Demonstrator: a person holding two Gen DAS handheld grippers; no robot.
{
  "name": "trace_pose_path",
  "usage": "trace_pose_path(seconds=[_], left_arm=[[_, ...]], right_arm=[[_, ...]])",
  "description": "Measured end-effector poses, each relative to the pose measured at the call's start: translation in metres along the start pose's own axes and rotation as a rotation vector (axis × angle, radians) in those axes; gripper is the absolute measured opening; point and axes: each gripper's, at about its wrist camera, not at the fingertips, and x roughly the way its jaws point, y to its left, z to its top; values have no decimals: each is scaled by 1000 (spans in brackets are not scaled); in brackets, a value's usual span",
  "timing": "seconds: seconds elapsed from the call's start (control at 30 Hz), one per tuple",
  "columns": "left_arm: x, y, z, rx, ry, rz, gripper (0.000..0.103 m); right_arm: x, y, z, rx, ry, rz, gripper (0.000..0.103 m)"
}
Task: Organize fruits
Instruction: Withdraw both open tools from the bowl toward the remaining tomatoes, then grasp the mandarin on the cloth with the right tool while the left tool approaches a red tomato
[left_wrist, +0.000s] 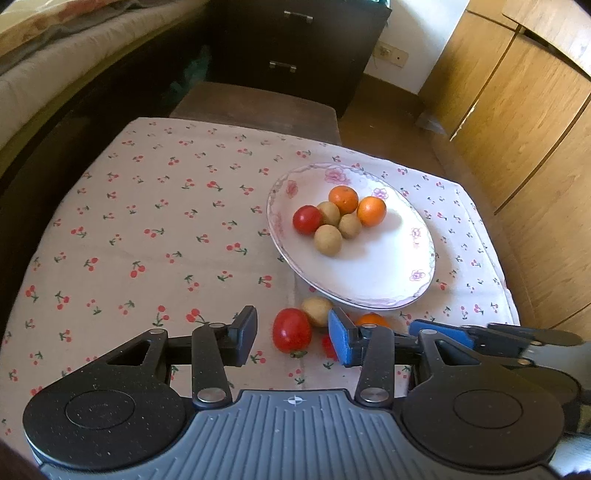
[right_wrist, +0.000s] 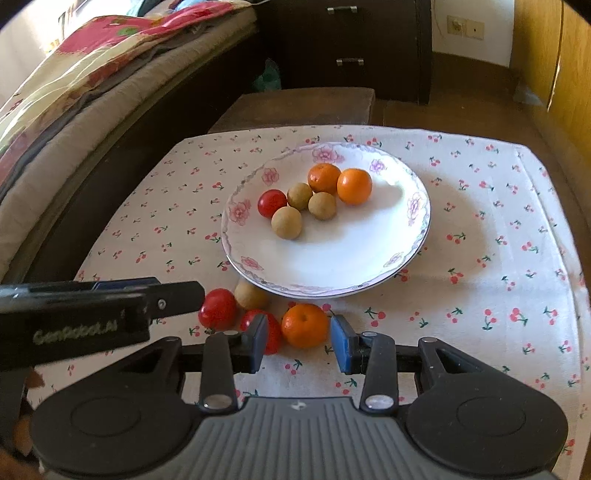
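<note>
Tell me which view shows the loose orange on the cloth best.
The right wrist view: the loose orange sits whole, just ahead of the open right tool. In the left wrist view only its top peeks over a blue pad.

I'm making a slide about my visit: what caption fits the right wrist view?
Right gripper open around an orange on the cherry-print tablecloth, beside two tomatoes, below a floral plate holding six fruits.
</note>
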Motion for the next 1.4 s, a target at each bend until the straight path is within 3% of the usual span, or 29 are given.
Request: trace_pose_path(seconds=[0.77, 1.0, 1.4], left_arm=[[9, 12, 1, -38, 28, 14, 55], [14, 6, -2, 9, 34, 65, 55], [14, -1, -4, 57, 22, 80, 57]], right_arm=[[21, -9, 8, 51, 45, -18, 38], [35, 11, 1, -49, 67, -55, 39], [32, 15, -2, -92, 59, -58, 36]])
